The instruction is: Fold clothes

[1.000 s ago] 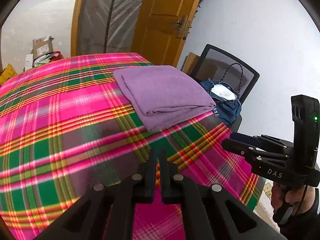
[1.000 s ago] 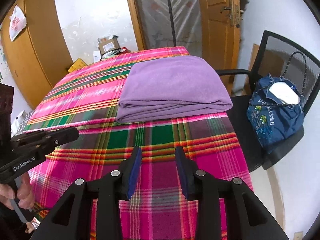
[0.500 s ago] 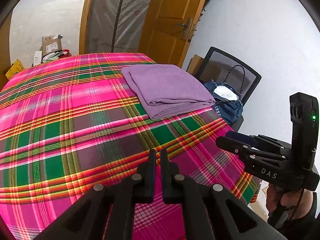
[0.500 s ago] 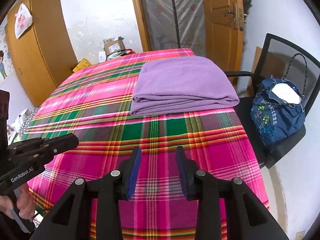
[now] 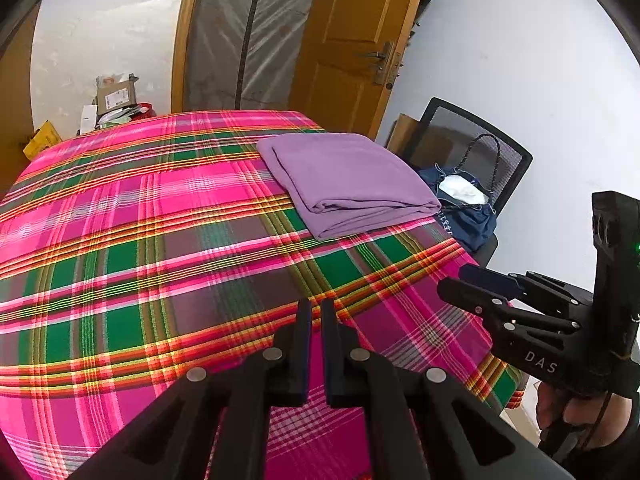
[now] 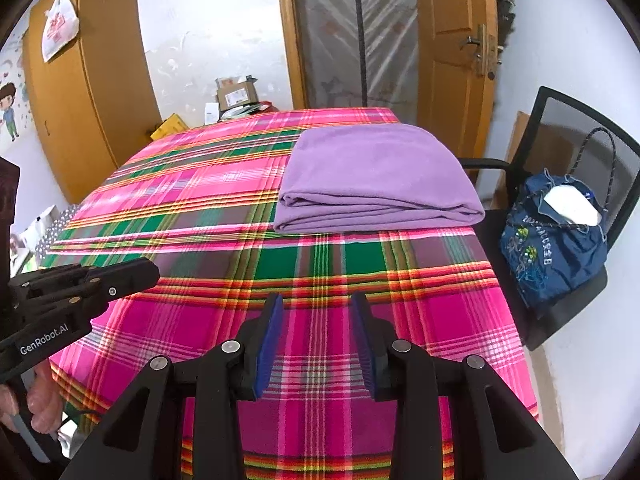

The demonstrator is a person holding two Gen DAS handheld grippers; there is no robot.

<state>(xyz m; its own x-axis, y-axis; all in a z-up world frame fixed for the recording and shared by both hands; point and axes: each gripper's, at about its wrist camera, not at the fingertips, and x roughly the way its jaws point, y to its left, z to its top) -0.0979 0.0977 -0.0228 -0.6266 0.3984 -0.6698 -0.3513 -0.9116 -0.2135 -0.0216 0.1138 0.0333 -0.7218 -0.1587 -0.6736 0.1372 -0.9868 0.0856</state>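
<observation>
A purple cloth [image 5: 352, 184] [image 6: 376, 176] lies folded into a flat rectangle at the far right corner of the plaid-covered table [image 5: 120, 248] [image 6: 192, 208]. My left gripper [image 5: 316, 308] [image 6: 144, 276] hovers over the near part of the table, well short of the cloth. Its jaws are opening, with a narrow gap and nothing between them. To its right, my right gripper [image 6: 318, 304] [image 5: 452, 282] hangs above the near right edge, open and empty, its blue pads [image 6: 268, 340] apart. A hand holds each handle.
A black mesh chair [image 6: 580, 128] with a blue denim bag [image 6: 552, 248] stands close to the table's right side. Behind the table are a wooden door [image 6: 452, 60], a curtained doorway and cardboard boxes [image 6: 236, 96]. A wooden wardrobe [image 6: 92, 92] stands at the left.
Both grippers have drawn back from the folded cloth, which now looks smaller and farther off. The gap between the left gripper's fingers has widened slightly. The cloth has not moved.
</observation>
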